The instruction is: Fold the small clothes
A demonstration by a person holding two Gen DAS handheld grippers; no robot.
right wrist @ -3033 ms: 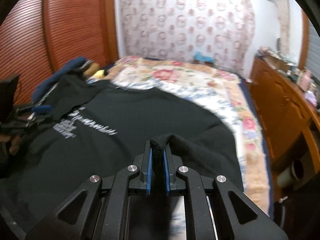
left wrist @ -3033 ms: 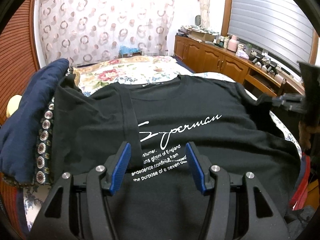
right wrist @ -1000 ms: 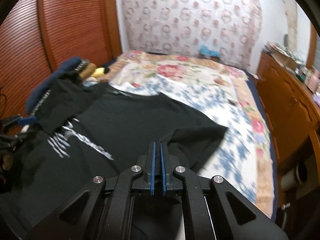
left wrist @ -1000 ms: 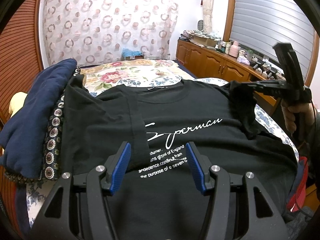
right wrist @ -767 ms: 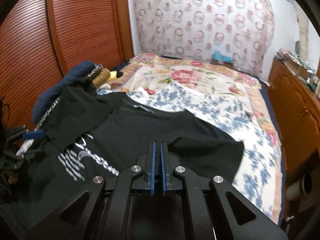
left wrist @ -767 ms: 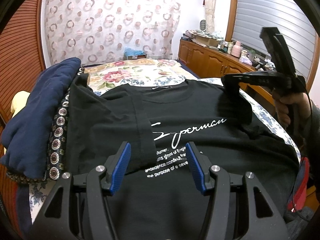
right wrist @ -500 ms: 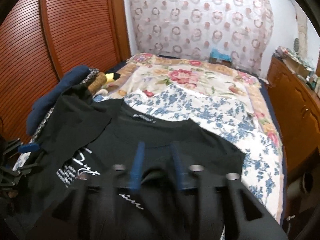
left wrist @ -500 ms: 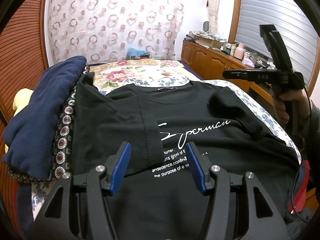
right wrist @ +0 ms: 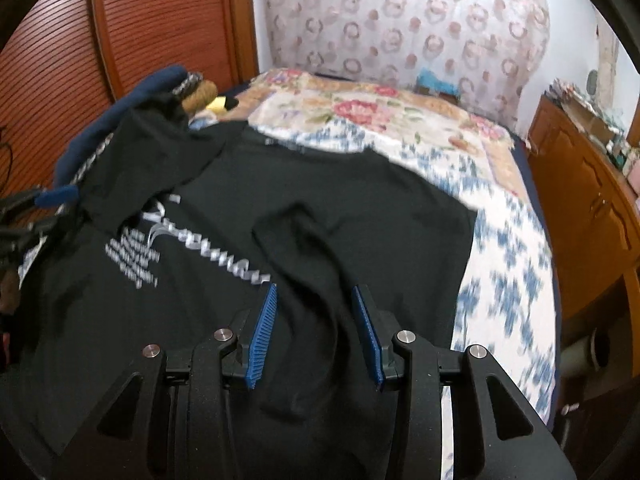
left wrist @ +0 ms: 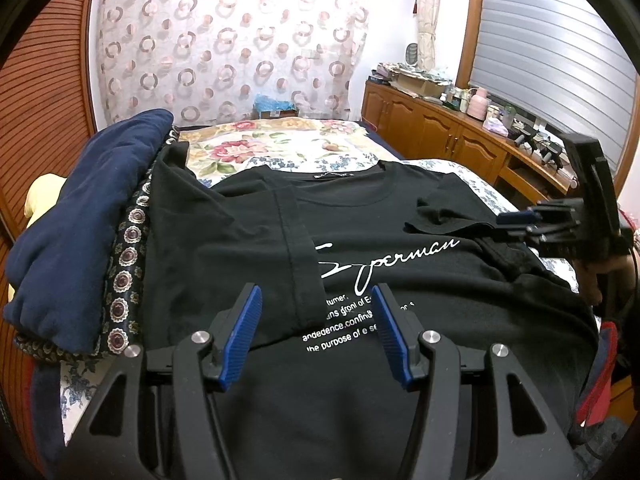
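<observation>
A black T-shirt (left wrist: 400, 240) with white lettering lies spread face up across the bed (left wrist: 280, 148), filling the middle and lower part of both views. Its sleeve (left wrist: 296, 256) on the left of the left wrist view is folded in over the chest, its hem reaching down to the small print. The other sleeve (right wrist: 304, 248) lies crumpled over the shirt front in the centre of the right wrist view.

The left gripper (left wrist: 316, 332) sits at the bottom centre of its frame, its blue pads spread apart above the shirt, with nothing pinched between them. The right gripper (right wrist: 314, 332) is at the bottom centre of its own frame, jaws parted; the folded sleeve's cloth runs under and between the pads, though the picture is blurred and it seems they do not press on it.

At the left edge of the left wrist view, a navy garment (left wrist: 88, 208) and a patterned cloth (left wrist: 128, 256) are piled beside the shirt.
</observation>
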